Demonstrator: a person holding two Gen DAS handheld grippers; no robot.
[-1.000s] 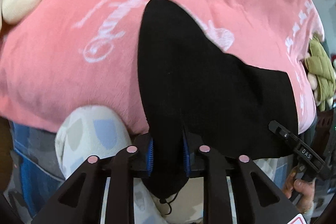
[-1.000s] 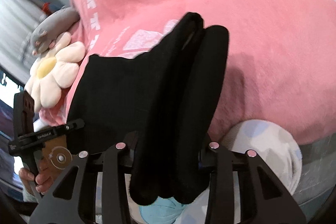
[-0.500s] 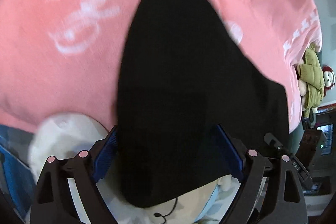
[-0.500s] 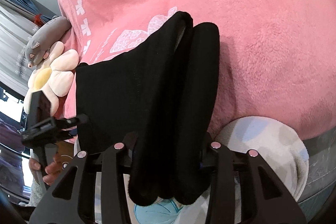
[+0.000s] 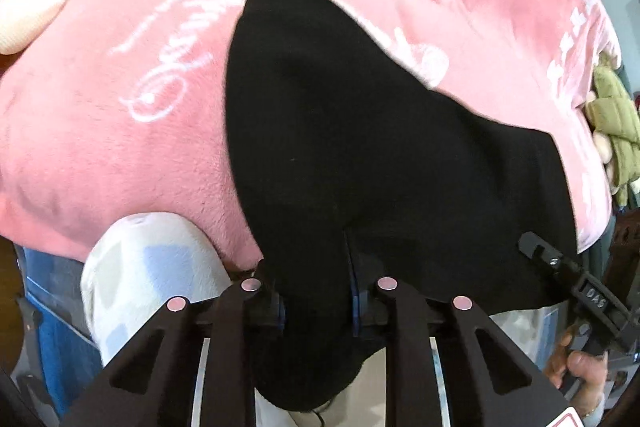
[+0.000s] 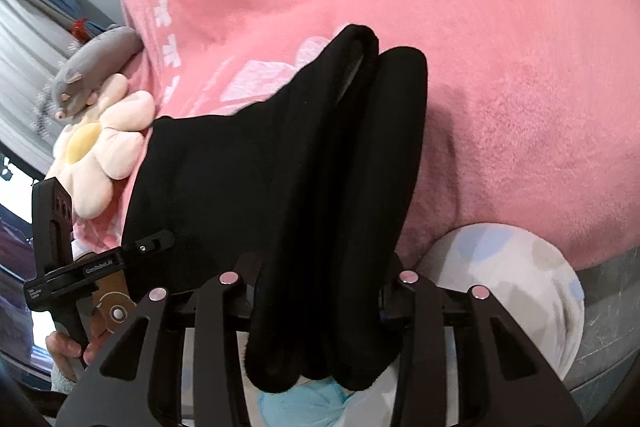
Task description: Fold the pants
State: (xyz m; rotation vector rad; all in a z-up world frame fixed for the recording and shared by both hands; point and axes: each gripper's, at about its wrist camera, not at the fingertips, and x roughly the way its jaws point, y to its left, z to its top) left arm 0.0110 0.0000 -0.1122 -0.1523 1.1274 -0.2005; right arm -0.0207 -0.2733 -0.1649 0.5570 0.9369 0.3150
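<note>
The black pants [image 5: 360, 155] lie folded on a pink blanket [image 5: 140, 131] and hang over its near edge. My left gripper [image 5: 316, 303] is shut on the near left end of the pants. In the right wrist view the pants [image 6: 248, 187] show stacked folded layers with rounded ends. My right gripper [image 6: 320, 291] is shut on the near right end, a thick bundle of layers. Each gripper shows in the other's view: the right one [image 5: 580, 291] at the far right, the left one [image 6: 92, 263] at the far left.
A cream flower plush [image 6: 100, 151] and a grey plush [image 6: 92, 71] lie at the blanket's left side. A green plush [image 5: 612, 123] sits at the right edge. My knees in patterned trousers [image 5: 140, 267] press against the blanket's near edge.
The left gripper opened wide half a second ago and has shut again on the pants' near end. The right gripper kept its grip and shifted slightly.
</note>
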